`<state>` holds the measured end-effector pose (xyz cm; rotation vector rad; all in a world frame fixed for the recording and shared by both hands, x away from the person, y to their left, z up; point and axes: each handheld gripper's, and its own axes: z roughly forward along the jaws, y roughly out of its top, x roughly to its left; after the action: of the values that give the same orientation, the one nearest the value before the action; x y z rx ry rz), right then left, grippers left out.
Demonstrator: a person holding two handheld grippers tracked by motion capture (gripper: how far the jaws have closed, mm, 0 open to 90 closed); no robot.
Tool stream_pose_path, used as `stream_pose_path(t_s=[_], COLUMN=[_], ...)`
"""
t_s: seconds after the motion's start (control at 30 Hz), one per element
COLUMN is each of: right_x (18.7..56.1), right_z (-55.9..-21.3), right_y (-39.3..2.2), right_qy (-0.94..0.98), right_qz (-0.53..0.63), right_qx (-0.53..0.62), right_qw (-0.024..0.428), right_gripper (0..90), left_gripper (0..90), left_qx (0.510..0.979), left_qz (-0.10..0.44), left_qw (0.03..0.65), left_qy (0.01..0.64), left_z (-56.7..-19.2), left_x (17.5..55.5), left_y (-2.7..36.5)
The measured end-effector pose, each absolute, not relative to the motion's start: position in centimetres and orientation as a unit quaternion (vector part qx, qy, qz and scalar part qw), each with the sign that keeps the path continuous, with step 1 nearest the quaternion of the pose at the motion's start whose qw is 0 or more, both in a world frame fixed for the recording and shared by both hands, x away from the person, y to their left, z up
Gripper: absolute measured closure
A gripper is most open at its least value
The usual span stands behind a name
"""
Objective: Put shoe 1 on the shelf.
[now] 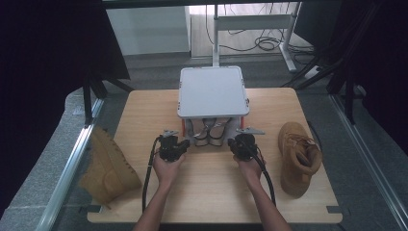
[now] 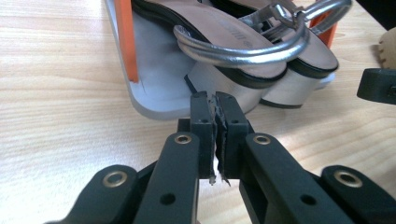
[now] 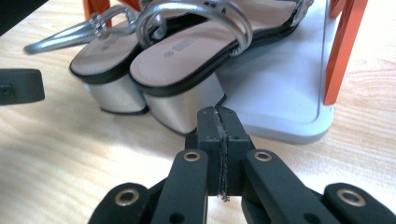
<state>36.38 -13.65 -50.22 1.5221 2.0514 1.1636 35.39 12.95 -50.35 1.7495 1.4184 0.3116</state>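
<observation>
1. Currently, a small white two-tier rack (image 1: 213, 91) with orange posts stands at the middle of the wooden table (image 1: 144, 103), toward the far edge.
2. A pair of silver block-heel sandals (image 1: 210, 131) sits on the rack's lower shelf, under the top plate, heels pointing toward the near side.
3. In the left gripper view, the sandal heels (image 2: 261, 88) overhang the near edge of the shelf, and the silver straps arch over the insoles.
4. The left gripper (image 1: 179, 145) rests just near of the rack, left of the sandals. Its jaws are all but closed, with a thin slit between the pads and nothing held.
5. The right gripper (image 1: 237, 143) rests just near of the rack, right of the sandals. Its jaws are pressed fully together and hold nothing.
6. Both gripper tips point at the heels without touching them.
7. One tan boot (image 1: 297, 156) lies on the table at the right; a second tan boot (image 1: 109, 166) lies at the left edge.
</observation>
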Motion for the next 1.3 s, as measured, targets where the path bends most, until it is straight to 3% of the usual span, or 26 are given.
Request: stream_pose_path(t_s=[0.53, 0.97, 1.1, 1.3], right_x=[32.7, 29.5, 28.8, 28.0], right_z=[-50.9, -51.6, -51.4, -51.4], right_y=[-14.5, -14.9, -15.1, -15.0], right_qy=[0.739, 0.768, 0.776, 0.794], right_qz=[0.419, 0.409, 0.405, 0.401], right_qx=[0.506, 0.474, 0.464, 0.439], right_qw=[0.147, 0.135, 0.136, 0.126], right_gripper=[87.3, 84.2, 78.4, 56.2], left_gripper=[84.5, 80.3, 74.5, 63.6], left_qx=[0.71, 0.736, 0.743, 0.756], left_qz=[0.105, 0.083, 0.078, 0.064], left_qw=[0.438, 0.415, 0.408, 0.402], left_qy=[0.542, 0.528, 0.524, 0.514], left_z=[-50.0, -51.1, -51.3, -51.5], left_x=[31.1, 27.9, 27.4, 26.6], left_y=[13.8, 15.0, 15.3, 15.4])
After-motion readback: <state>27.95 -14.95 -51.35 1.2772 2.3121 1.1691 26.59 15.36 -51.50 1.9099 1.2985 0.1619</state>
